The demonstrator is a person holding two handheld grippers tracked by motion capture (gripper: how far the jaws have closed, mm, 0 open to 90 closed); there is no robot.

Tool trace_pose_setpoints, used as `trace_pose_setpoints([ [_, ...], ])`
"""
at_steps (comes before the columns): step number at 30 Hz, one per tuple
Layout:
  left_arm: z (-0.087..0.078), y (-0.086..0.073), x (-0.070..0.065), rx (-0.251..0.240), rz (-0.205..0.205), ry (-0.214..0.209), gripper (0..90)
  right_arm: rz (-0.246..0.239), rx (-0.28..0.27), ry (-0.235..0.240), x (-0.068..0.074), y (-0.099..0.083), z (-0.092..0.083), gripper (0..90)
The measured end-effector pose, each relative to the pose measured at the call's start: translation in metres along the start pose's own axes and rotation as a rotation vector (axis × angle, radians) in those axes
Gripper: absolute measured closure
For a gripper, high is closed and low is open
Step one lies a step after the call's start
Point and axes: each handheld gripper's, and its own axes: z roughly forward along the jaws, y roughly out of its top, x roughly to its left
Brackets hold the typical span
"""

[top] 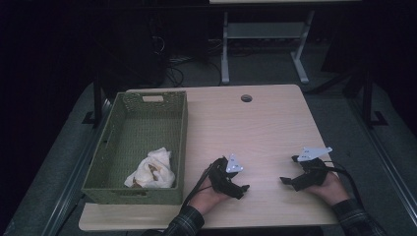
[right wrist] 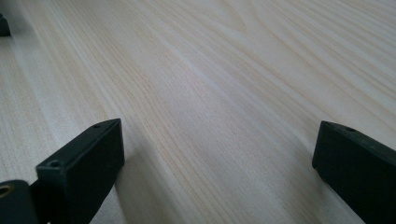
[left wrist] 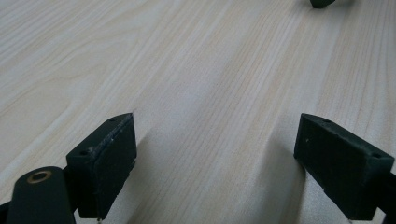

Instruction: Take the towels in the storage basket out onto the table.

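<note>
Both grippers rest low on the light wooden table (top: 260,128), near its front edge, each held by a hand coming in from below. My left gripper (top: 242,179) points right, toward the other one. In the left gripper view, the left gripper (left wrist: 215,140) has its black jaws wide apart over bare wood with nothing between them. My right gripper (top: 289,169) points left. In the right gripper view, the right gripper (right wrist: 217,149) is just as open and empty. A gap of bare tabletop separates the two.
A green perforated basket (top: 183,142) stands along the table's left side, with a crumpled white and brown wad (top: 152,169) at its near end. A round cable hole (top: 246,98) sits near the far edge. A white desk frame (top: 265,34) stands beyond on the dark floor.
</note>
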Motion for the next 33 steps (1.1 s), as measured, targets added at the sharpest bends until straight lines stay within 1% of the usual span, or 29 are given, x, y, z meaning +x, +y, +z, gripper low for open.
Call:
trace_pose_setpoints([
  [4, 0.0, 0.0, 0.0, 0.002, 0.002, -0.002, 12.3, 0.0, 0.0, 0.0, 0.0, 0.0, 0.0, 1.9],
  [7, -0.002, 0.002, 0.002, 0.035, -0.002, 0.005, 12.9, 0.0, 0.0, 0.0, 0.0, 0.0, 0.0, 1.9],
  [8, -0.003, 0.003, 0.003, 0.044, -0.016, 0.011, 12.8, 0.0, 0.0, 0.0, 0.0, 0.0, 0.0, 1.9],
  [9, -0.003, 0.003, 0.003, 0.044, -0.016, 0.011, 12.8, 0.0, 0.0, 0.0, 0.0, 0.0, 0.0, 1.9],
  [10, -0.005, 0.005, 0.004, 0.051, -0.024, 0.022, 12.8, 0.0, 0.0, 0.0, 0.0, 0.0, 0.0, 1.9],
  [13, -0.01, 0.006, 0.004, 0.038, -0.03, 0.021, 12.8, 0.0, 0.0, 0.0, 0.0, 0.0, 0.0, 1.9],
  [15, -0.011, 0.007, 0.005, 0.039, -0.023, 0.022, 12.8, 0.0, 0.0, 0.0, 0.0, 0.0, 0.0, 1.9],
  [17, -0.017, 0.009, 0.005, 0.021, -0.031, 0.026, 12.8, 0.0, 0.0, 0.0, 0.0, 0.0, 0.0, 1.9],
  [18, -0.017, 0.009, 0.005, 0.021, -0.031, 0.026, 12.8, 0.0, 0.0, 0.0, 0.0, 0.0, 0.0, 1.9],
  [20, -0.022, 0.012, 0.007, 0.004, -0.044, 0.026, 12.8, 0.0, 0.0, 0.0, 0.0, 0.0, 0.0, 1.9],
  [22, -0.024, 0.012, 0.007, 0.001, -0.042, 0.029, 12.8, 0.0, 0.0, 0.0, 0.0, 0.0, 0.0, 1.9],
  [23, -0.026, 0.013, 0.008, -0.005, -0.052, 0.033, 12.8, 0.0, 0.0, 0.0, 0.0, 0.0, 0.0, 1.9],
  [26, -0.028, 0.014, 0.011, -0.004, -0.066, 0.032, 12.8, 0.0, 0.0, 0.0, 0.0, 0.0, 0.0, 1.9],
  [29, -0.031, 0.015, 0.012, 0.003, -0.064, 0.033, 12.8, 0.0, 0.0, 0.0, 0.0, 0.0, 0.0, 1.9],
  [30, -0.034, 0.017, 0.012, -0.005, -0.065, 0.041, 12.8, 0.0, 0.0, 0.0, 0.0, 0.0, 0.0, 1.9],
  [33, -0.038, 0.018, 0.013, -0.015, -0.072, 0.05, 12.8, -0.002, 0.0, 0.002, 0.0, 0.0, 0.0, 1.9],
])
